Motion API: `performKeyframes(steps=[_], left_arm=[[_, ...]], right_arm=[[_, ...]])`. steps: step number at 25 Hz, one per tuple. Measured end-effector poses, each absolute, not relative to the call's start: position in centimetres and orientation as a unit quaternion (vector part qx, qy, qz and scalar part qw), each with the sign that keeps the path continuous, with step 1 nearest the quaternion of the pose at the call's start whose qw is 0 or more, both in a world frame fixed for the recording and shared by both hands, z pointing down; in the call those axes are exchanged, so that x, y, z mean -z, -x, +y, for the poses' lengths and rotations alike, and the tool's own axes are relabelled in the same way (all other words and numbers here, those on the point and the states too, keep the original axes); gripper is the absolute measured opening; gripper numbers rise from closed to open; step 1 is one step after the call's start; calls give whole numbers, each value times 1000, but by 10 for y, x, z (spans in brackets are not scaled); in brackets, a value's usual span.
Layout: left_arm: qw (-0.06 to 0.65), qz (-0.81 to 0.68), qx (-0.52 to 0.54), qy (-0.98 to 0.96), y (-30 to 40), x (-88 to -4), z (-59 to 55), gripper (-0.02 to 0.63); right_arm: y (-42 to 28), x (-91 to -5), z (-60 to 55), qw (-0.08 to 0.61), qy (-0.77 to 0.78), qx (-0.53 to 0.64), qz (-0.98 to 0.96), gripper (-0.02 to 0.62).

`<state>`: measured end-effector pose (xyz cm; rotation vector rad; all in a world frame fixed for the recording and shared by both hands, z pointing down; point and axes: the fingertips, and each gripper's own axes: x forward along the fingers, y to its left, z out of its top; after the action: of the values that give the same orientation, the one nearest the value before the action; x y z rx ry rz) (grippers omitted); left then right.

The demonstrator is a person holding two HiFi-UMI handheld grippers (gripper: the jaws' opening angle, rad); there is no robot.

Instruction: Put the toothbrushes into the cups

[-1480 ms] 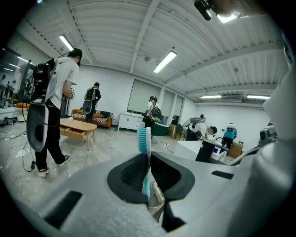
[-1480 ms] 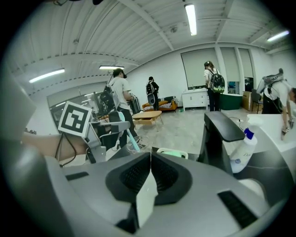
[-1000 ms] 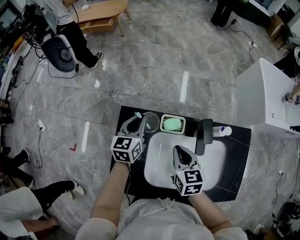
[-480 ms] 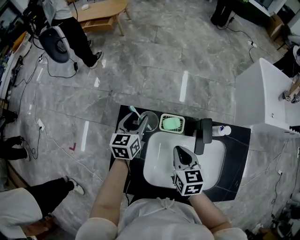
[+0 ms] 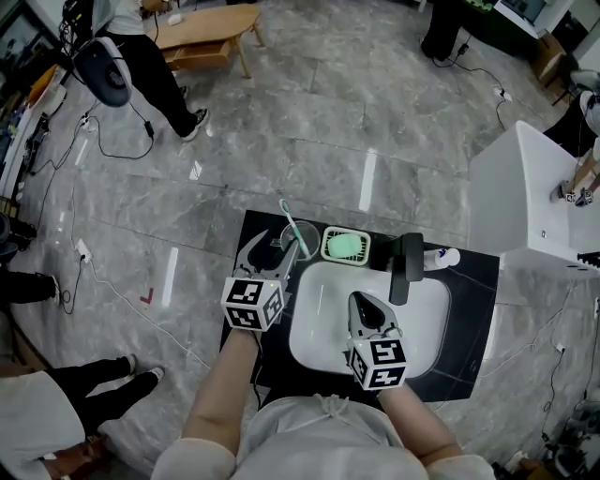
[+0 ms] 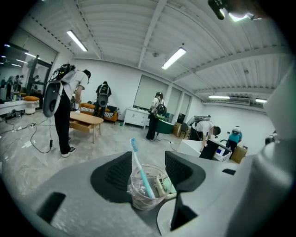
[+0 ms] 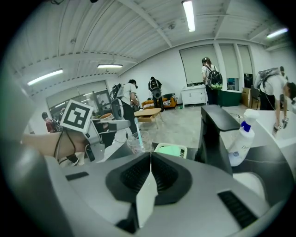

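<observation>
Held stock, one sink station. My left gripper (image 5: 273,247) (image 6: 149,172): jaws spread wide, having just been opening, pads pressing on nothing. Clear cup (image 5: 300,244) (image 6: 147,190): upright on the black counter (image 5: 469,323), at the far left corner beside the white basin (image 5: 427,328). In the left gripper view it sits in the gap of the spread jaws. Whether it stands truly between the tips or just past them I cannot say from that wide-angle picture. Toothbrush (image 5: 292,229) (image 6: 140,170): pale teal handle, blue bristle head uppermost, foot inside the cup, shaft leaning against the rim and tilted to the left in the left gripper view; free of both my grippers. My right gripper (image 5: 362,306) (image 7: 150,175): jaws pressed together with nothing between them, hanging over the basin, well apart from the cup. From its own view the cup (image 7: 137,141) and toothbrush (image 7: 138,133) show beyond the closed tips, to the left. Other fittings on the counter: green soap dish (image 5: 346,247) (image 7: 170,150) just right of the cup; black faucet (image 5: 406,267) (image 7: 217,134) at the basin's far edge; white bottle (image 5: 441,260) (image 7: 240,139) with a blue top, right of the faucet. Beyond the counter: grey marble floor (image 5: 309,131), a low wooden table (image 5: 202,23).
</observation>
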<state>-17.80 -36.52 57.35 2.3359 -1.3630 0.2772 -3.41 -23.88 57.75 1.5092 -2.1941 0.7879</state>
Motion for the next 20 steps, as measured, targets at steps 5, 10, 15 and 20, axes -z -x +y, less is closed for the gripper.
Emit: performKeyframes(steps=[5, 10, 15, 20], left_arm=[[177, -482, -90, -853, 172, -541, -342, 127], [157, -468, -70, -867, 171, -503, -322, 31], [137, -461, -49, -876, 168, -472, -286, 20], [146, -447, -47, -882, 163, -471, -235, 19]], right_arm=[[34, -563, -234, 171, -545, -267, -776, 28], [37, -537, -227, 153, -556, -247, -778, 28], [40, -516, -214, 134, -567, -219, -783, 28], [42, -505, -193, 123, -581, -196, -781, 28]])
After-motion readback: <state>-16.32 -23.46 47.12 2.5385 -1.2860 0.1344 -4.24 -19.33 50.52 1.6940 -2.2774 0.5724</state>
